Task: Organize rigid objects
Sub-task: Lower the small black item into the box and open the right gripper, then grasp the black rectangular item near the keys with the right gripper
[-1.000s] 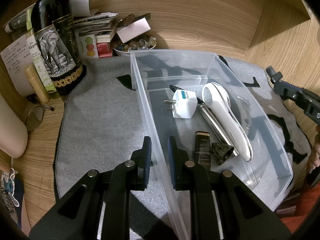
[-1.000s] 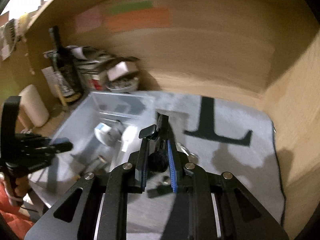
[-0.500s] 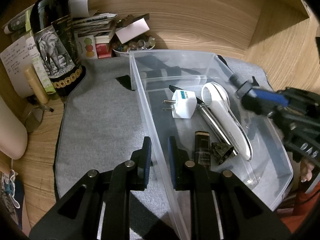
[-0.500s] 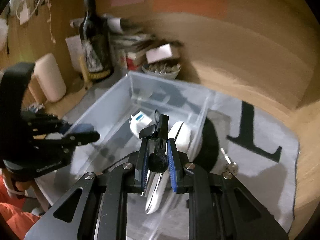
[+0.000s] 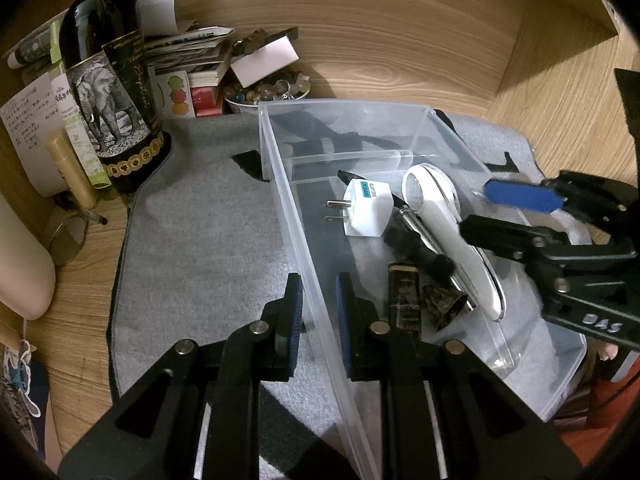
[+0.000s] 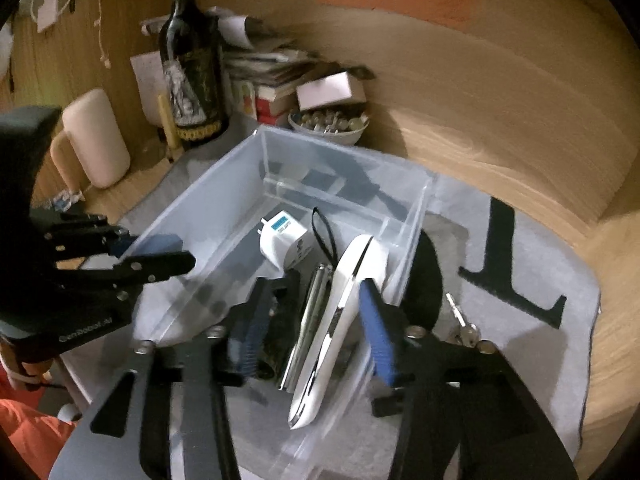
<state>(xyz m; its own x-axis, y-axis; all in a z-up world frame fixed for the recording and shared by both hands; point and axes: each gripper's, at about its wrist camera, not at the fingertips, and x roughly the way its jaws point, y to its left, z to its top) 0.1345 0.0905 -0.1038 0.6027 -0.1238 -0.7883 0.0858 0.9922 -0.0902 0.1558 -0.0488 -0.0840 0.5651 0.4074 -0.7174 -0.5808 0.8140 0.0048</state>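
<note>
Right gripper jaws just opened, black stubby piece dropped into clear plastic bin; lift straight out. Left gripper clamps bin wall.

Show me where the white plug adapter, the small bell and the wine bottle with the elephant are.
white plug adapter (image 5: 369, 212): left wrist view, on its white body, inside the clear bin.
small bell (image 5: 444, 307): left wrist view, on its dark flared side.
wine bottle (image 5: 108, 112): left wrist view, on the elephant label.

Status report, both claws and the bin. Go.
Left claw shut on clear bin wall. Right claw just opened above bin, nothing gripped; black piece lies inside. Nothing blocking.
</note>
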